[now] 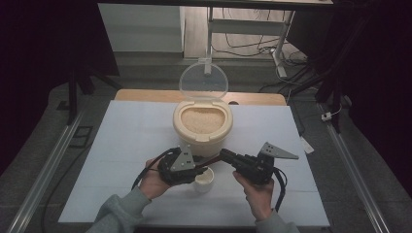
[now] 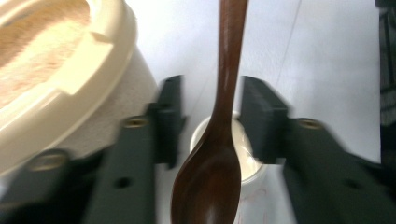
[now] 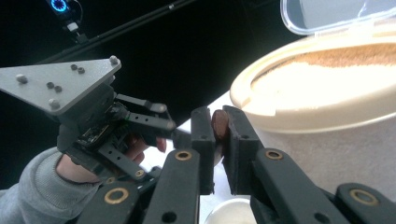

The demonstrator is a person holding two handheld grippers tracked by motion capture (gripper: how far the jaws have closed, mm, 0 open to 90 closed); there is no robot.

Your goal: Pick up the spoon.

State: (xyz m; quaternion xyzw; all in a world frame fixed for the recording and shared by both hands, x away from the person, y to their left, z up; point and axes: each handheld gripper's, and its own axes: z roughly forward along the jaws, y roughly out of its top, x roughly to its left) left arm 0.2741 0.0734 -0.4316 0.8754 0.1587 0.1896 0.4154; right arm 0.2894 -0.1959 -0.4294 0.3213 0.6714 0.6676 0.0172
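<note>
Near the front edge of the table (image 1: 121, 145), we hold a brown wooden spoon (image 2: 219, 121) over a small white cup (image 1: 203, 179), just in front of the cream rice container (image 1: 201, 127) with its clear lid (image 1: 203, 80) up. Our right gripper (image 3: 218, 140) is clamped on the spoon's handle end, pads pressing it from both sides. Our left gripper (image 2: 210, 121) has its jaws apart, one on either side of the handle and not touching it. The spoon's long axis runs straight away between the left jaws, bowl nearest that camera, above the cup. Judging by this, the right hand carries the spoon alone. We cannot tell whether the spoon's bowl holds rice, and the cup's inside is mostly covered.
</note>
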